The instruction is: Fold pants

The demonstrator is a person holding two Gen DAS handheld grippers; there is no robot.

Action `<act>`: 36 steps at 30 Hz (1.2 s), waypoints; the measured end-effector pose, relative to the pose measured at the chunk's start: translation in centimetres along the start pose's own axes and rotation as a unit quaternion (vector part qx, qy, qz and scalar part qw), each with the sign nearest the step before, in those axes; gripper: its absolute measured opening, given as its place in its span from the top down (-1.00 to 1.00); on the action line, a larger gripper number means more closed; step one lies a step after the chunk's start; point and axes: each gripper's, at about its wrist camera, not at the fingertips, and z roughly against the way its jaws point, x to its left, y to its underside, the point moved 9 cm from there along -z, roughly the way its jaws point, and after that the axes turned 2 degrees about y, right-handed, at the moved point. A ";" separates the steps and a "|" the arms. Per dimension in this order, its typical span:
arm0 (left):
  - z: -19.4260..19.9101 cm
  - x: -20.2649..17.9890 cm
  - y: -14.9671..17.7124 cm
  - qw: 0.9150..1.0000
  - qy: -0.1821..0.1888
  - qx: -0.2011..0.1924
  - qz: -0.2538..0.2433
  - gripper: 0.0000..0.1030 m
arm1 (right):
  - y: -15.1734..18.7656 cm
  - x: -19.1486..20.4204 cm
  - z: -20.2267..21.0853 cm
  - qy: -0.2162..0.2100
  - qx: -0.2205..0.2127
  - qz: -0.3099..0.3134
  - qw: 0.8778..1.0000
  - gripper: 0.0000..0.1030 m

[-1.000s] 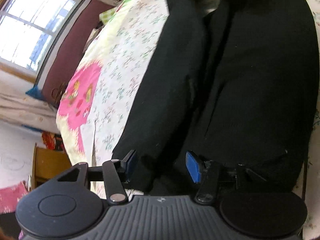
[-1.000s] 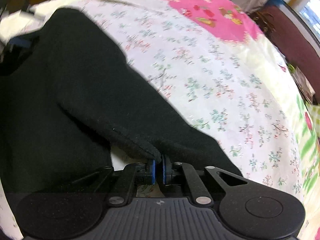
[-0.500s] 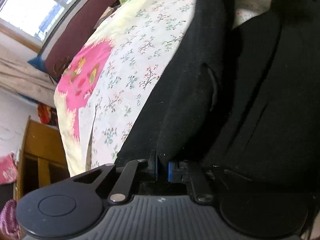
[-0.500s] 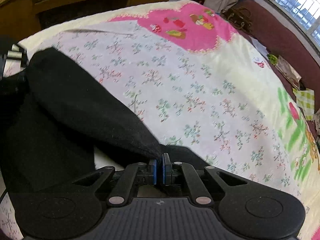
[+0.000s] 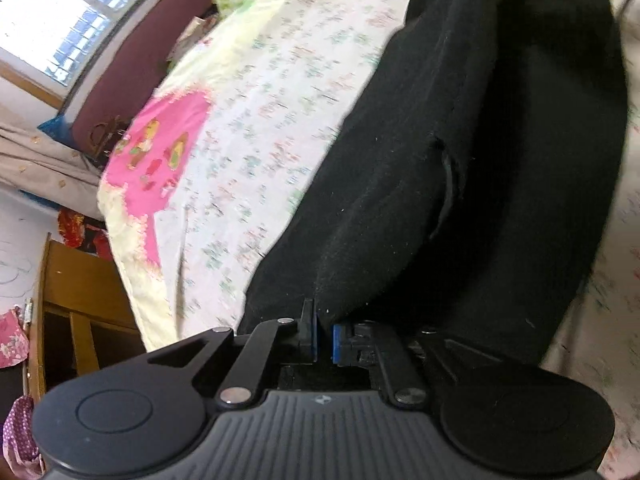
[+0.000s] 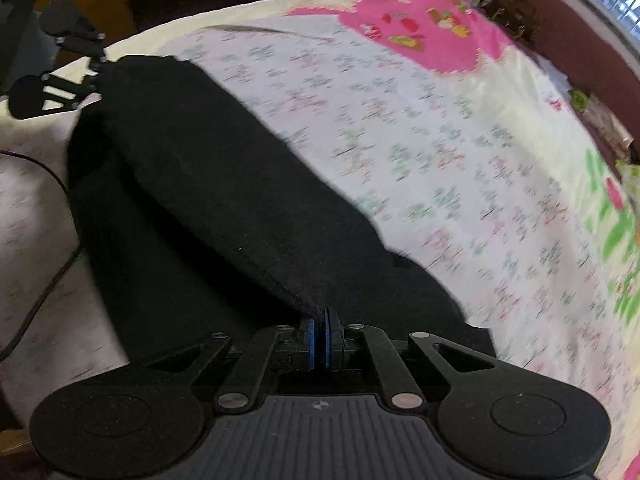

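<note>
Pants (image 5: 460,184) of black cloth lie stretched across the bed (image 5: 280,92), one leg folded over so it forms a raised ridge above the other. At one end the left claw (image 5: 325,338) is closing, its blue pads pinching an edge of the cloth; at the other end the right claw (image 6: 319,338) is clamped tight on the leg's hem. A floral sheet with a pink patch (image 6: 432,28) covers the bed. Beyond it stand a window (image 5: 48,28) and wooden furniture (image 5: 76,300).
</note>
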 end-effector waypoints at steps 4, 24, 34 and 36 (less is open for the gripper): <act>0.4 -2.5 1.1 1.000 0.027 0.008 -0.002 0.62 | 2.5 2.6 -0.3 -0.030 0.026 -0.030 0.999 1.00; 0.5 -3.9 2.2 1.000 0.021 0.006 0.009 0.62 | 6.3 9.0 -4.2 0.046 -0.007 0.164 0.985 0.53; 0.8 -3.1 2.2 1.000 0.020 0.003 0.006 0.62 | 8.6 8.3 -8.3 0.109 0.000 0.305 0.946 0.49; 0.7 -3.3 2.2 1.000 0.021 0.006 0.004 0.62 | 7.9 7.6 -8.6 0.103 0.013 0.270 0.957 0.86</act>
